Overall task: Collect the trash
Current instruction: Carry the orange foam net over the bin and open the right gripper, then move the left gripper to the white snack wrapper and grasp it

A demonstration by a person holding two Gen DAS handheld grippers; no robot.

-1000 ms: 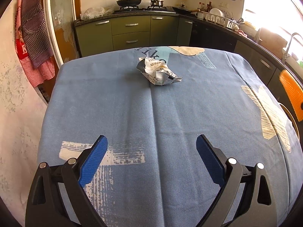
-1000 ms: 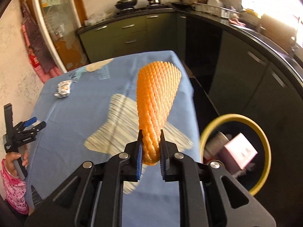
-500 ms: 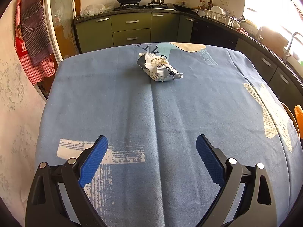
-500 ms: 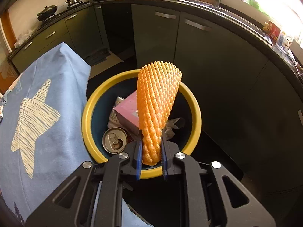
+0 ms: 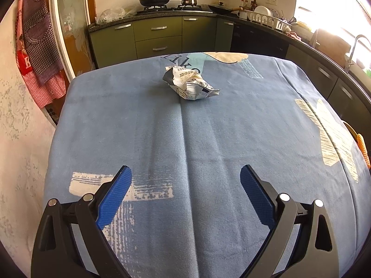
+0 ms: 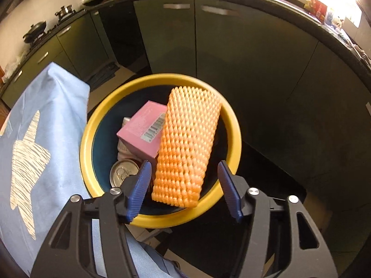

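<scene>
Landmark: bin (image 6: 233,139), yellow-rimmed, standing on the floor just beside the table (image 5: 162,139) edge

Table, blue cloth, is lying to the left of the bin in the right wrist view; one wrapper (image 5: 189,83) is sitting on it, crumpled, well apart from the bin, toward the far end of the table as seen from the left wrist

Bin is already holding a pink box (image 6: 141,132) and a can (image 6: 123,171), both toward its table side

Foam net (image 6: 187,143), orange, is lying over the bin mouth, long axis running from the near rim toward the far rim, tilted a little right; near end is sitting between the fingers but neither pad appears to be pressing on it

Right gripper (image 6: 183,185) is hanging over the near rim of the bin, jaws opening, net coming free between them, so the drop looks under way

Left gripper (image 5: 185,187) is standing wide with nothing between the pads, over the near part of the table, far from the bin

Judgement: wrapper is lying straight ahead of the left fingers, its long axis running roughly crosswise and somewhat diagonal to them; left hand is the nearer one for it
</scene>
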